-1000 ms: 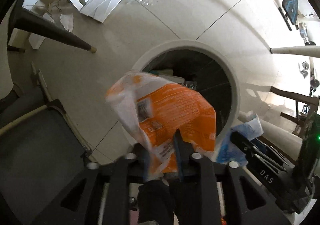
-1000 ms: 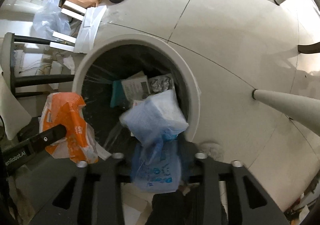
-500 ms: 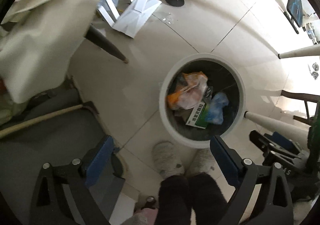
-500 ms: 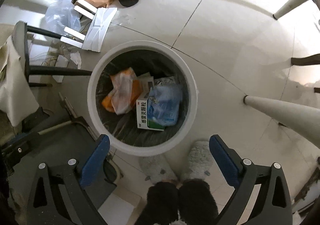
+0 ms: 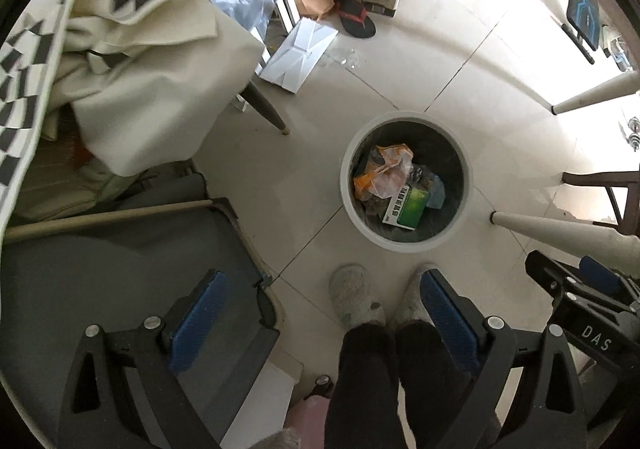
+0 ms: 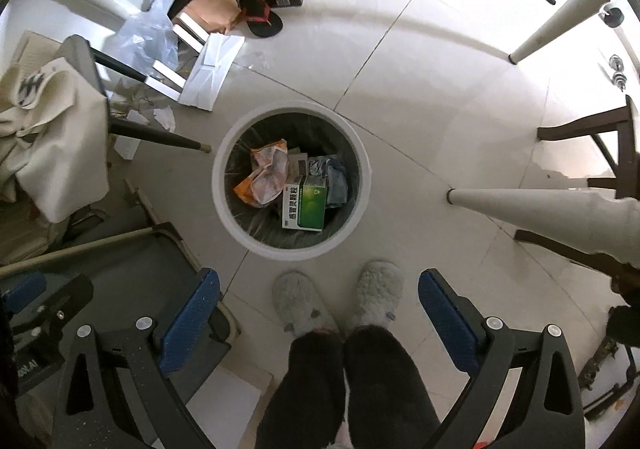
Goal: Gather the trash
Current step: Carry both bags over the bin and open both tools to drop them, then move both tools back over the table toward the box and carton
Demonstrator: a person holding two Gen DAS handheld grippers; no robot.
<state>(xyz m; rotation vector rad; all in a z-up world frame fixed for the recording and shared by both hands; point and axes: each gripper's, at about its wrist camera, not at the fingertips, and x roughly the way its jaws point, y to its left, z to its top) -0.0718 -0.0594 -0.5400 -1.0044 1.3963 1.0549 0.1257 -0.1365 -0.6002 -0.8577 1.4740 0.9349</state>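
Observation:
A round white trash bin (image 5: 404,244) (image 6: 362,153) with a dark liner stands on the tiled floor. Inside lie an orange and clear snack bag (image 5: 382,173) (image 6: 264,177), a green and white box (image 5: 406,207) (image 6: 306,207) and a blue wrapper (image 5: 436,193) (image 6: 336,181). My left gripper (image 5: 324,317) is open and empty, high above the floor, left of the bin. My right gripper (image 6: 318,317) is open and empty, high above the bin's near side. The right gripper also shows in the left wrist view (image 5: 584,305).
The person's slippered feet (image 6: 340,301) stand just in front of the bin. A chair with a cream bag (image 5: 132,69) is at left, a grey seat (image 5: 100,281) below. White table legs (image 6: 540,205) at right. Flat cardboard (image 5: 300,53), a sandal (image 6: 260,19) and boxes lie beyond.
Both grippers let go of their trash, the orange bag and the blue wrapper, which now lie in the bin. Both opened wide and rose well above the bin.

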